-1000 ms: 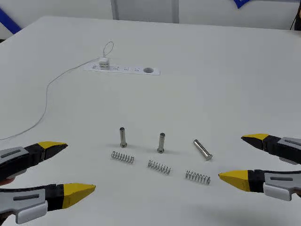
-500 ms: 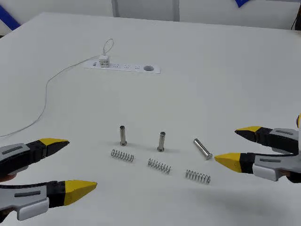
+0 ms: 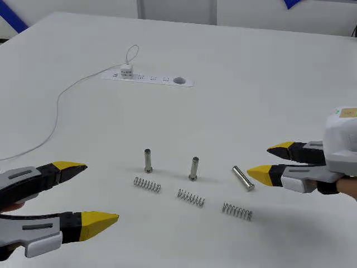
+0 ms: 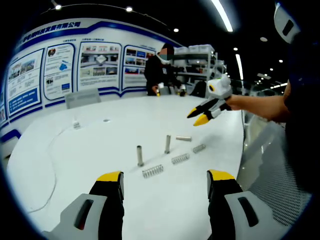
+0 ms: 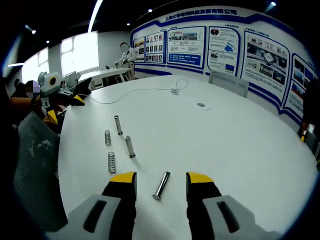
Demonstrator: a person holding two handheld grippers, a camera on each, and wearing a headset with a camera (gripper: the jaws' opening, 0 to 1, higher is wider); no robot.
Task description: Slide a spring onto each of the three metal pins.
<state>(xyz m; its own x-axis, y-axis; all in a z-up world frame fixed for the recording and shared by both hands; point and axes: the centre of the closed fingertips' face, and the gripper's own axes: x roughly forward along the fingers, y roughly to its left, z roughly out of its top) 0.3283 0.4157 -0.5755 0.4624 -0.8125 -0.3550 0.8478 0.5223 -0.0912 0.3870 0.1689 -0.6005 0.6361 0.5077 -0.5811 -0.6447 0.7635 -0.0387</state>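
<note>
Now that your right hand-held gripper [image 3: 259, 160] has drawn up to the lying pin [image 3: 242, 178], jaws apart (the left hand-held gripper [image 3: 100, 191] waits, apart too), grasping looks next; the springs [image 3: 190, 197] lie unthreaded on the counter [image 3: 251, 100].

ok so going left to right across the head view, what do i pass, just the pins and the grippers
left gripper → left upright pin → middle upright pin → lying pin → right gripper
</note>
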